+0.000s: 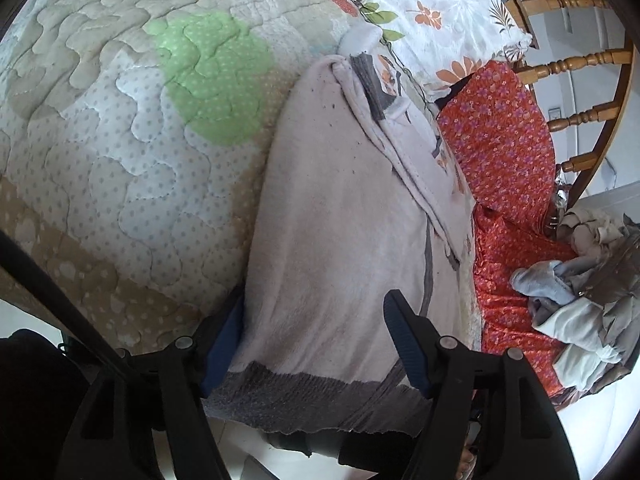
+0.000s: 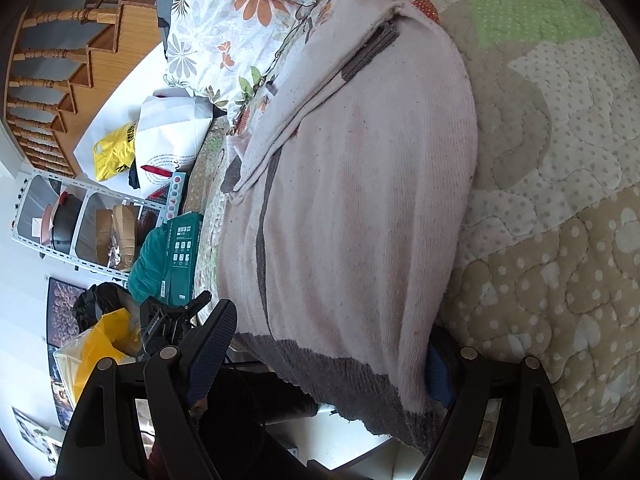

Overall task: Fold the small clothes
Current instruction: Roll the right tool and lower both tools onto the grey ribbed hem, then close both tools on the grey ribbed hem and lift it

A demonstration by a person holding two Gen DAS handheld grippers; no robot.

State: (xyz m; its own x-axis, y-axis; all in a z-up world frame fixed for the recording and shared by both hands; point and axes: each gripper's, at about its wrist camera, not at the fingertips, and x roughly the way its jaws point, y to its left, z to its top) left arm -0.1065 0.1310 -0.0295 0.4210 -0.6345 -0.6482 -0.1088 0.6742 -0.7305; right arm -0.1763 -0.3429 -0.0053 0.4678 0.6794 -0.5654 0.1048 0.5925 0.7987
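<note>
Now my left tongs [image 1: 316, 340] stand wide apart at the grey ribbed hem [image 1: 292, 396] of the pale pink sweater [image 1: 340, 220]; one pad seems to sit under the edge, the other above the knit, nothing pinched; my right tongs [image 2: 328, 360] are likewise apart at the same hem [image 2: 344, 376], one pad tucked beneath the corner. That sweater lies spread on the quilted bedspread [image 1: 120, 140], hem at the bed's near edge and overhanging it, its far end towards the floral pillow [image 1: 440, 12], a sleeve [image 2: 304, 92] laid across its side; a red flowered cloth [image 1: 504, 152] lies beside it. I judge the knit soft, light and limp, fuzzy rather than slippery; it will sag and drape, so I would take the hem at both corners, on the firmer ribbing, and lift evenly.
</note>
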